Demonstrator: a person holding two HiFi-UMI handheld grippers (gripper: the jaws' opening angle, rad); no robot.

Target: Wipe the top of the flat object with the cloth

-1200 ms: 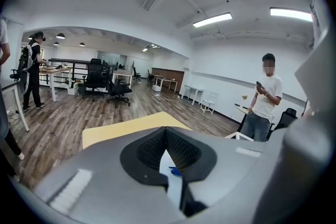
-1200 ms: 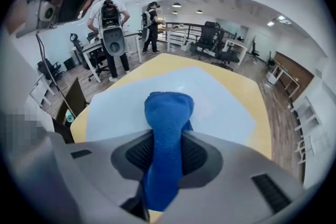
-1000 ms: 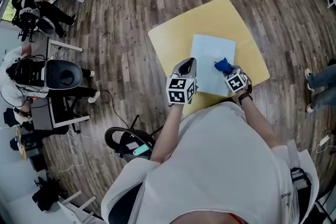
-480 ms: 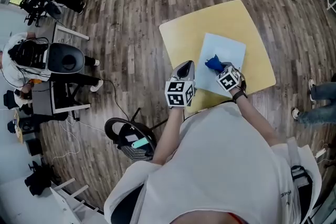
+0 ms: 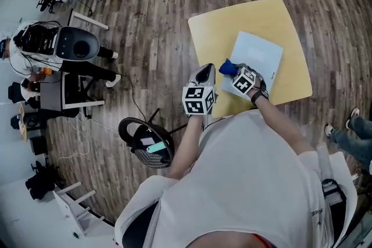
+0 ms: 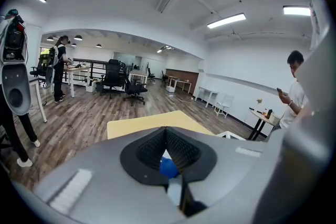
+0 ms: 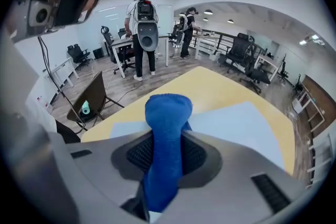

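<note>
Cloth is clamped in the right gripper; the flat sheet's edge lies just left, with bare sheet ahead. The left gripper is alongside, jaws together, empty.

Nothing here can be read: no words, numbers or brand marks. The marker cubes on the left gripper and right gripper bear only black-and-white square patterns.

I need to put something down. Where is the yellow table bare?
Bare: the far-left table between its edges and the flat object, plus a narrower strip right of it. Crowded: the near edge, where the right hand-held gripper holds the blue cloth at the object's corner, left hand-held gripper beside it.
</note>
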